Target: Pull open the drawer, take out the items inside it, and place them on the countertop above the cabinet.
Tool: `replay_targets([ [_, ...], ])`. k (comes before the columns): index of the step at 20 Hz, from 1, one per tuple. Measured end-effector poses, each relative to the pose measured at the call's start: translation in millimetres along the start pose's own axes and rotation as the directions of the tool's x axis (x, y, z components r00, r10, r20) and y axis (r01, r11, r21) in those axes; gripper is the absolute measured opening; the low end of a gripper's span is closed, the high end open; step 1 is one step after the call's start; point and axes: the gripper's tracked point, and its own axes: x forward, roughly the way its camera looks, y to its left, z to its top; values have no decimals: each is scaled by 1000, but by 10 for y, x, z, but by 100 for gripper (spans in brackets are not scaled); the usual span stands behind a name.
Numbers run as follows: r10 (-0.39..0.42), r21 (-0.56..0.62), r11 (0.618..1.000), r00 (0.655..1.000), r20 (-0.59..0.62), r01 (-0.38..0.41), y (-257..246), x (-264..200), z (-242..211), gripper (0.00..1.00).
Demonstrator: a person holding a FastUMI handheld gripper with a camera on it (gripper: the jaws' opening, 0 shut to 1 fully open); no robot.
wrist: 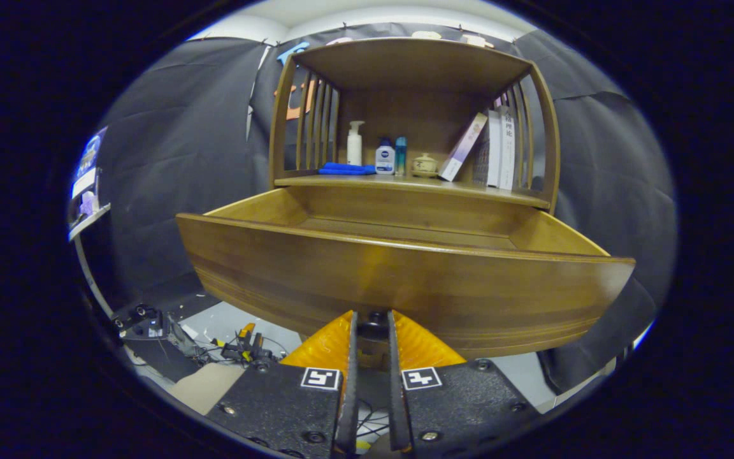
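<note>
The wooden drawer (405,280) stands pulled well out of the cabinet, its front panel right against my fingers. My gripper (372,322) is shut on the drawer's small dark knob (373,330), which sits between the two fingertips at the panel's lower middle. From this low angle only the drawer's far inner walls and a strip of its bottom (405,229) show; what lies inside it is hidden behind the front panel. The countertop (418,185) above the drawer carries a folded blue cloth (346,169), a white pump bottle (355,143), a small white-and-blue bottle (385,157), a teal bottle (400,156) and a small lidded pot (424,166).
Several books (491,150) lean at the countertop's right under the slatted shelf frame (415,64). Cables and small devices (246,349) lie on the floor below the drawer's left. A stand with a screen (86,185) is far left.
</note>
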Motion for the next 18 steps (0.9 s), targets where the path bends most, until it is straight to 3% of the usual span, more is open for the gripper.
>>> replay_targets([
  [5, -7, -31, 1000, 998, -68, 5, -29, -59, -8, 26],
  [7, 47, -23, 999, 994, -98, -49, 73, -209, 76, 33],
  [12, 203, 67, 978, 973, -113, -197, 286, -442, 546, 66],
  [15, 185, 95, 980, 972, -144, -172, 136, -324, 772, 76],
  [18, 210, 113, 975, 965, -157, -194, 147, -149, 959, 76],
])
